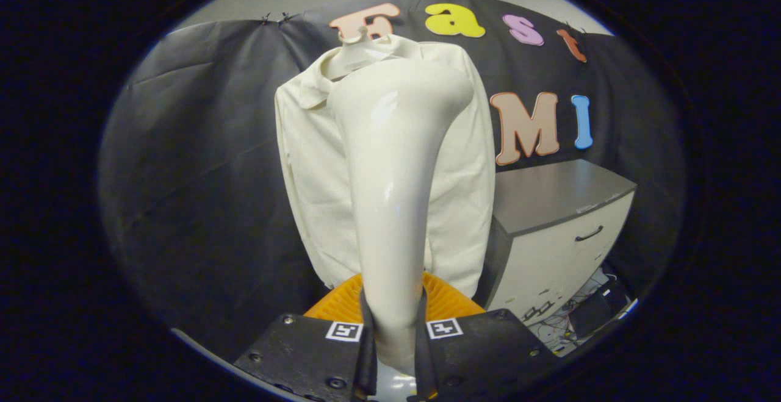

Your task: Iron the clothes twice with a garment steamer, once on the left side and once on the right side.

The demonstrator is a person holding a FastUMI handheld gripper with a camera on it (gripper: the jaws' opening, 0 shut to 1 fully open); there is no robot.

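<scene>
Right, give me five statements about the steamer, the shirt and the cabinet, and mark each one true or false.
1. The gripper is shut on the garment steamer. True.
2. The cream shirt lies folded on the cabinet. False: it hangs on a hanger before the black cloth wall, beyond the fingers.
3. The steamer's wide head points up toward the shirt's collar. True.
4. The cabinet stands beside the shirt with its drawer closed. True.
5. The steamer is dark blue. False: it is glossy cream-white.
</scene>
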